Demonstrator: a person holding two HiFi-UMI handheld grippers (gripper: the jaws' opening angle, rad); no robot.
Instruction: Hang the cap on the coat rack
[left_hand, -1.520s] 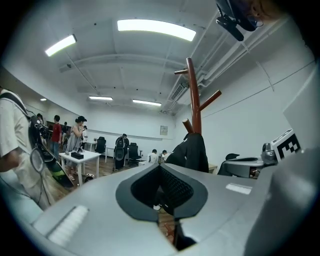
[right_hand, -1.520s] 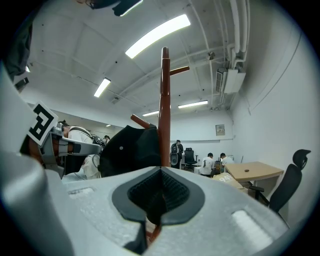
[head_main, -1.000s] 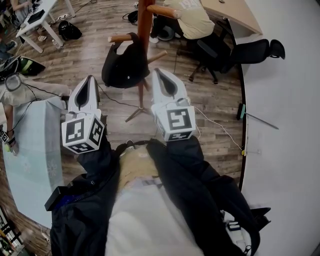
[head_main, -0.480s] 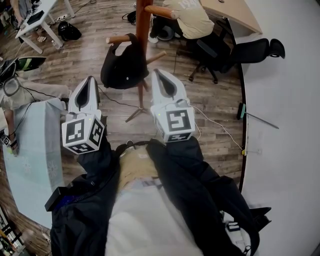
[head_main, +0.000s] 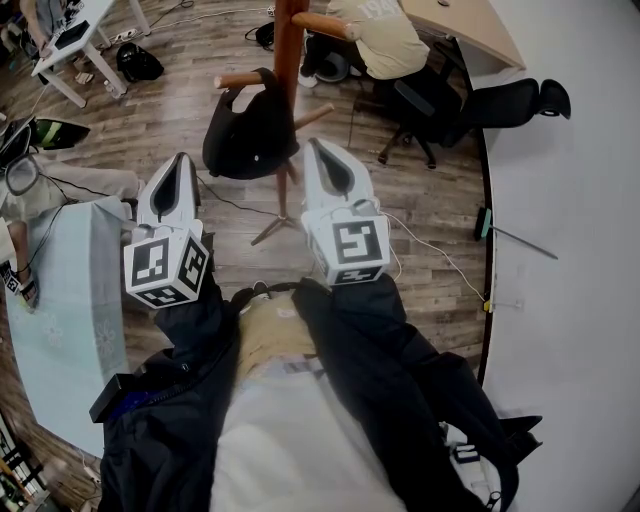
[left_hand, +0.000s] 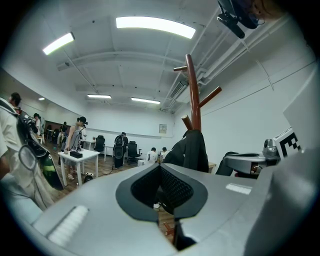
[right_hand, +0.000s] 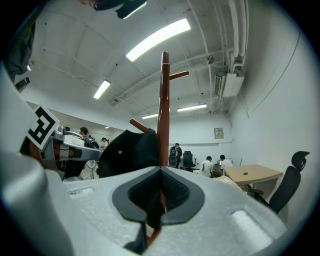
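Observation:
A black cap (head_main: 250, 135) hangs on a lower peg of the red-brown wooden coat rack (head_main: 288, 45). Both grippers are held level, side by side, a little short of the rack and apart from it. My left gripper (head_main: 181, 158) is shut with nothing in it, its tip left of the cap. My right gripper (head_main: 315, 143) is also shut and empty, its tip just right of the pole. In the left gripper view the cap (left_hand: 192, 150) hangs ahead on the rack (left_hand: 193, 90). The right gripper view shows the cap (right_hand: 127, 152) left of the pole (right_hand: 164, 100).
A person (head_main: 380, 35) sits at a wooden desk (head_main: 470, 25) behind the rack, with a black office chair (head_main: 500, 100) nearby. A pale blue table (head_main: 60, 300) stands at my left and a white wall (head_main: 570, 250) at my right. Cables (head_main: 430, 250) run over the wooden floor.

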